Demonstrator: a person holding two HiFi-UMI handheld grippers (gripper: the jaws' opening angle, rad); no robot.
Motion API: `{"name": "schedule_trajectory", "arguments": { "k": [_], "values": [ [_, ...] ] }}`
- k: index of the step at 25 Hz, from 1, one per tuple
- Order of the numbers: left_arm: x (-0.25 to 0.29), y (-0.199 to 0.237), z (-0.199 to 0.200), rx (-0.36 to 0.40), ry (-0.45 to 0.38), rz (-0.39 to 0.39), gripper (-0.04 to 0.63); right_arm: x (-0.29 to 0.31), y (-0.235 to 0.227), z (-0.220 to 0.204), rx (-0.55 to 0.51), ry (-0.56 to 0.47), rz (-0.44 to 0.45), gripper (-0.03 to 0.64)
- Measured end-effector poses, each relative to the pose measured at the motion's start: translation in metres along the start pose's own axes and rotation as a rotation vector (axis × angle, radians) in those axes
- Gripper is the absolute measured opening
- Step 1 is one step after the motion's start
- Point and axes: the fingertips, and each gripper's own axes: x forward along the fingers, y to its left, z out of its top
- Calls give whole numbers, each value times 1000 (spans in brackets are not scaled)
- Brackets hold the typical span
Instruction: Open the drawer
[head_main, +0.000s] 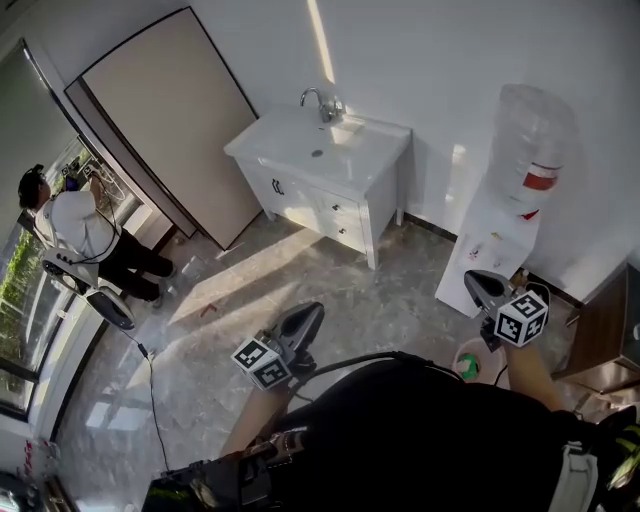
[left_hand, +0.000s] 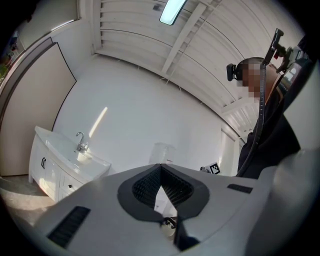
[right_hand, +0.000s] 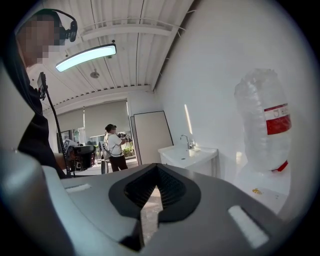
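Note:
A white vanity cabinet with a sink and tap stands against the far wall. Its small drawers with dark knobs are closed. My left gripper hovers over the floor well short of the cabinet, jaws shut and empty. My right gripper is off to the right near the water dispenser, also shut with nothing in it. In the left gripper view the cabinet lies low at the left, beyond the closed tips. In the right gripper view the cabinet sits just past the closed tips.
A water dispenser with a large bottle stands right of the vanity. A big board leans on the wall at the left. A person stands far left. A brown cabinet is at the right edge.

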Motion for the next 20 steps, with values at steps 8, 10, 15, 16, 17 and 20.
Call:
{"name": "schedule_trajectory", "arguments": {
  "k": [8,10,15,16,17,20],
  "values": [
    [18,51,0,-29,7,29,0,49,-24,-3,20,29,15,2],
    [26,71,3,-37,4,6,0,65,-27,1,13,32,-1,2],
    [53,138,25,-49,1,-76,0,114,-37,24,-2,19,-78,2],
    [57,151,31,-48,7,-92,0,123,-38,29,-4,16,-91,2],
    [63,163,38,-44,10,-110,0,132,-39,33,-7,13,-105,2],
    [78,206,58,-31,11,-164,0,164,-48,50,7,-8,-157,2]
  ]
}}
